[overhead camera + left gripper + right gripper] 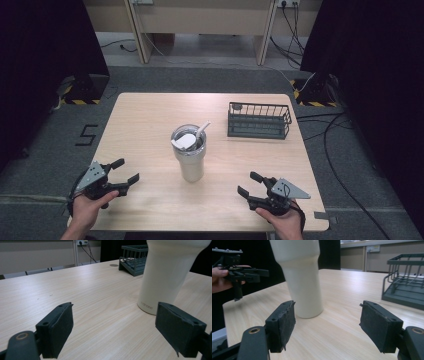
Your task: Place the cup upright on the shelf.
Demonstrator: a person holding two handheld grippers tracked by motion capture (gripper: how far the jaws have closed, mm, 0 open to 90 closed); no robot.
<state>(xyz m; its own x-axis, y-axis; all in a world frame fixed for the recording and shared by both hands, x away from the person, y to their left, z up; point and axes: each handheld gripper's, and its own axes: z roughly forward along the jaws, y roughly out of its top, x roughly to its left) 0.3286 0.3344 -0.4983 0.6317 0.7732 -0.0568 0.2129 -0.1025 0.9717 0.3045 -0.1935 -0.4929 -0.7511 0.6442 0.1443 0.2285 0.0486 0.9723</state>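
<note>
A cream tumbler point(189, 155) with a clear lid and a white straw point(201, 131) stands upright at the table's middle. My left gripper point(125, 171) rests open near the front left corner, jaws pointing toward the tumbler point(163, 275), nothing between them. Near the front right, my right gripper point(248, 183) is open too, its jaws aimed at the tumbler point(302, 277). In the right gripper view, the left gripper point(263, 275) shows beyond the tumbler, held by a hand.
A dark wire basket point(259, 120) sits at the back right of the wooden table point(150, 120); it appears as the basket point(133, 256) and basket point(405, 280) in the gripper views. Cables point(330, 135) trail on the floor at right.
</note>
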